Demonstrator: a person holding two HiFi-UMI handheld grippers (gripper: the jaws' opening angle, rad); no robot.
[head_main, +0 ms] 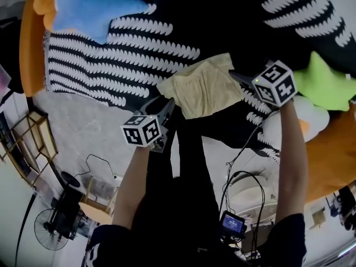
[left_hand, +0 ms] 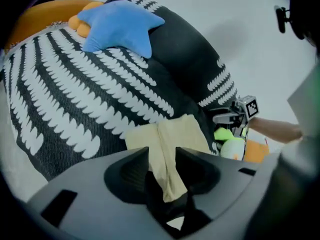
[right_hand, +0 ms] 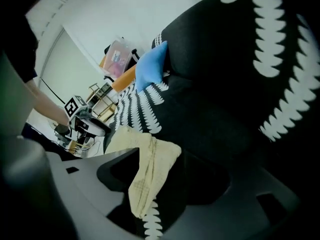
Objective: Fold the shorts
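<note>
Shorts (head_main: 203, 87): pale yellow, lying on black-and-white patterned cover (head_main: 111, 54), between both grippers.
Left gripper (head_main: 167, 111): jaws apart, shorts edge between them, unpinched.
Right gripper (head_main: 238, 78): jaws wide apart, fabric corner between them, loose.

Grey floor (head_main: 83, 127); standing fan (head_main: 47, 230) (lower left); white wall (right_hand: 115, 9)

I'm looking down into a lounge-style room, set up more like a recording space than a home. There's a big soft seat under a black-and-white patterned cover (head_main: 111, 60), with a blue star cushion (head_main: 89, 7), a green star cushion (head_main: 322, 82) and orange upholstery (head_main: 30, 38). Around it: bare grey floor (head_main: 89, 127), a standing fan (head_main: 47, 230), a wooden rack (head_main: 33, 141), trailing cables (head_main: 239, 152) and plain white walls (left_hand: 250, 34).
</note>
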